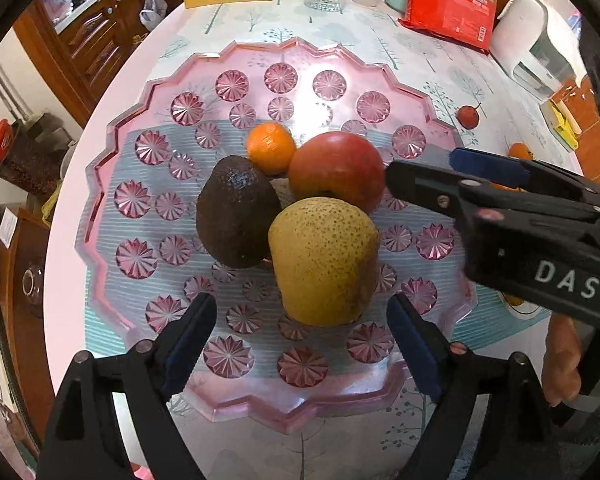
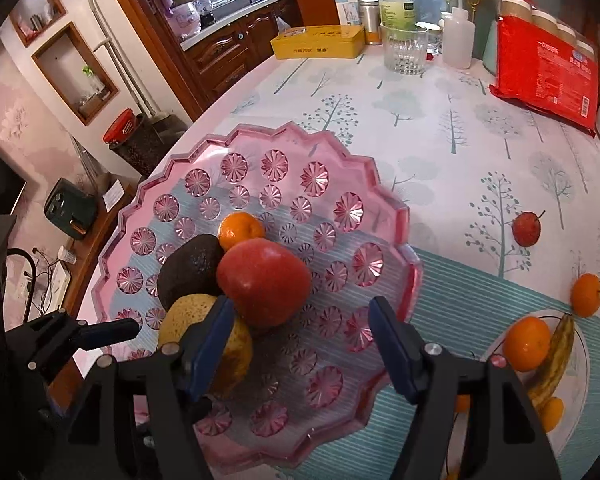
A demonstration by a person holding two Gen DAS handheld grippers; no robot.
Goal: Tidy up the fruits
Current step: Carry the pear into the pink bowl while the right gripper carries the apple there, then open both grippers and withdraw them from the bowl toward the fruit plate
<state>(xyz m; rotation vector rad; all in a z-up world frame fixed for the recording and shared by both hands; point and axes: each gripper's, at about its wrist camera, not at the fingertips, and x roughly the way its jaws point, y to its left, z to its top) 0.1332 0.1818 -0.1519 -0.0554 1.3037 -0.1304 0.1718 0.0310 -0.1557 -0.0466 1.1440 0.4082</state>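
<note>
2 near, downward wrist views, shared pink tray (image 1: 112,168) (image 2: 404,240).

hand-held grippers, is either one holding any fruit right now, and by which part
Nothing is held. The left hand-held gripper stands open in front of the pear, not closed on it; the right hand-held gripper is open over the pink tray.

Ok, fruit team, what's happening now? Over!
Left hand-held gripper open, empty. Right hand-held gripper open, empty. Four fruits on pink tray. Small red fruit, oranges outside it; nothing blocking.
</note>
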